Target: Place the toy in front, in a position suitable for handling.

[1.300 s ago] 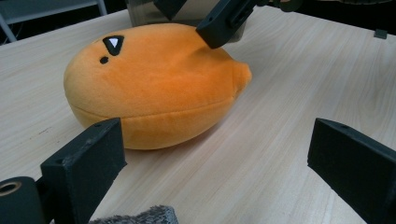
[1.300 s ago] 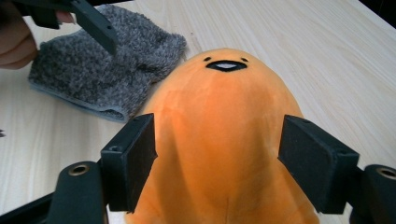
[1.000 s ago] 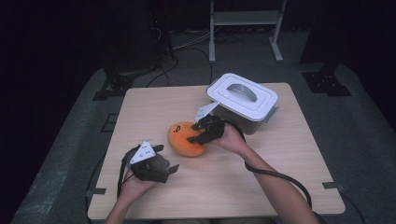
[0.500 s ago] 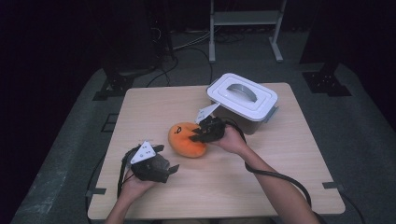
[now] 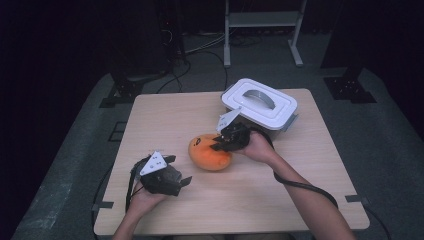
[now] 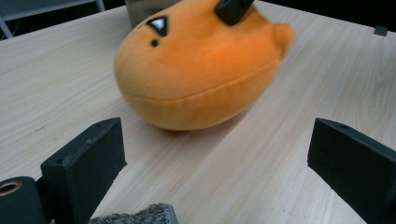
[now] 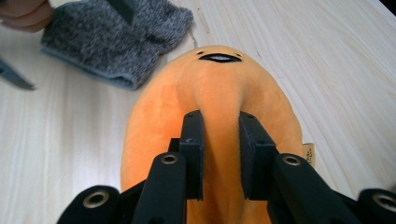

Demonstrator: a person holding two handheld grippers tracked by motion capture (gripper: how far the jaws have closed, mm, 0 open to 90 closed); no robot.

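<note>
Starting at the left: my left gripper (image 5: 170, 179) sits at about 7 o'clock on the wooden table (image 5: 310, 190), jaws spread wide with nothing between them. There's a grey knitted cloth (image 7: 116, 37) lying right by it; its fuzzy edge pokes in at the bottom of the left gripper view, but I can't tell if it's tucked under my hand or just lying there.

Middle of the table is the orange plush (image 5: 210, 152), the egg-shaped guy with the little face. From the left gripper it lies off toward 1 o'clock, near but not touching. In the high view its long axis runs roughly from 10 to 4 o'clock, face end pointing away from my right hand.

My right gripper (image 5: 223, 144) is clearly the nearer one, since it's already on it. Its jaws have just been closing and now pinch a ridge of plush along the top, fabric bunched up between the pads. So the next move hangs on that pinch: my guess is lifting it over to the white lidded box (image 5: 260, 102) at about 1 o'clock, right behind my right hand. It's soft, so the pinch could slip if I yank.

Writing: there's a small tag on the plush's side in the right gripper view, too tiny to read. No brand anywhere that I can make out.
</note>
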